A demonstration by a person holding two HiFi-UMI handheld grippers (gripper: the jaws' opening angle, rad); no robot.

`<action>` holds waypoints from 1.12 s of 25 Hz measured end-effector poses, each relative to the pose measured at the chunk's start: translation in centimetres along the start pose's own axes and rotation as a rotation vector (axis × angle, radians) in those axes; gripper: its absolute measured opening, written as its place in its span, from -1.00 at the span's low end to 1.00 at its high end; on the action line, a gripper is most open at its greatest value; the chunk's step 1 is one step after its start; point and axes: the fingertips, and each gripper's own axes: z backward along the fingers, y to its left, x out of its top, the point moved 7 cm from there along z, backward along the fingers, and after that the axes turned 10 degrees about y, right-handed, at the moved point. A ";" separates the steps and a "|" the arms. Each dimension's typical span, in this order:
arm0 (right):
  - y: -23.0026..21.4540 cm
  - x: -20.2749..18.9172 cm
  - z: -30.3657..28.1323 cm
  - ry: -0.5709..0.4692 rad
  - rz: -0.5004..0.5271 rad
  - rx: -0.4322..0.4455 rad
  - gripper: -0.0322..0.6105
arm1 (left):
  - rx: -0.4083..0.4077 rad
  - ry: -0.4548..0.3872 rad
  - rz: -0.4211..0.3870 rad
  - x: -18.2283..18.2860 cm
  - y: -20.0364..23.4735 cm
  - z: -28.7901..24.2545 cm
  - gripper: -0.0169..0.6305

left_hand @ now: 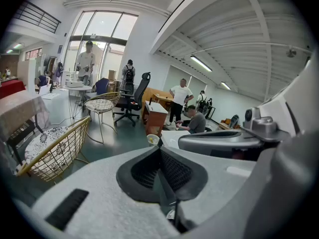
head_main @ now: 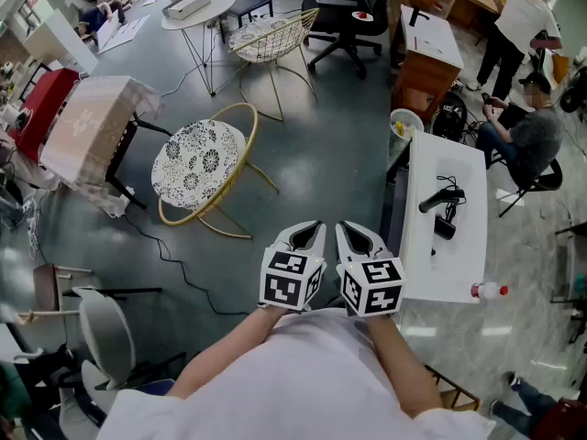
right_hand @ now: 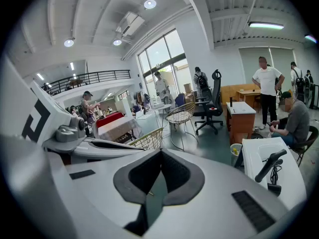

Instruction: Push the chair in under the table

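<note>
At far left stood a rectangular table draped in pale patterned cloth point(head_main: 89, 122). Just beside it, clear of the tabletop, sat the round gold wire-frame chair with a black-and-white patterned cushion point(head_main: 197, 163). At centre, a person held the white left gripper point(head_main: 312, 233) and the white right gripper point(head_main: 353, 235) side by side before the chest, both angled down at bare floor, jaws closed together and holding nothing, well apart from the chair. To the right, a white rectangular table point(head_main: 431, 269) carried a black handheld tool point(head_main: 442, 200).
</note>
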 end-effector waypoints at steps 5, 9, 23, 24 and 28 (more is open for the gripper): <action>0.6 0.6 -1.3 -0.003 -0.008 -0.008 -0.89 | -0.010 0.000 -0.006 0.4 1.5 -0.1 -0.93; 1.2 0.8 -2.3 -0.002 -0.015 -0.012 -0.89 | -0.020 0.000 -0.001 0.4 2.6 -0.2 -0.93; 0.5 3.6 -7.6 0.039 0.025 0.052 -0.89 | 0.041 -0.005 0.050 2.7 7.1 -2.3 -0.93; 0.1 4.0 -8.3 0.042 0.028 0.062 -0.89 | 0.048 -0.002 0.053 3.1 7.4 -2.9 -0.93; -1.9 6.1 -11.8 0.069 0.060 0.124 -0.89 | 0.102 0.010 0.089 4.9 9.2 -5.3 -0.93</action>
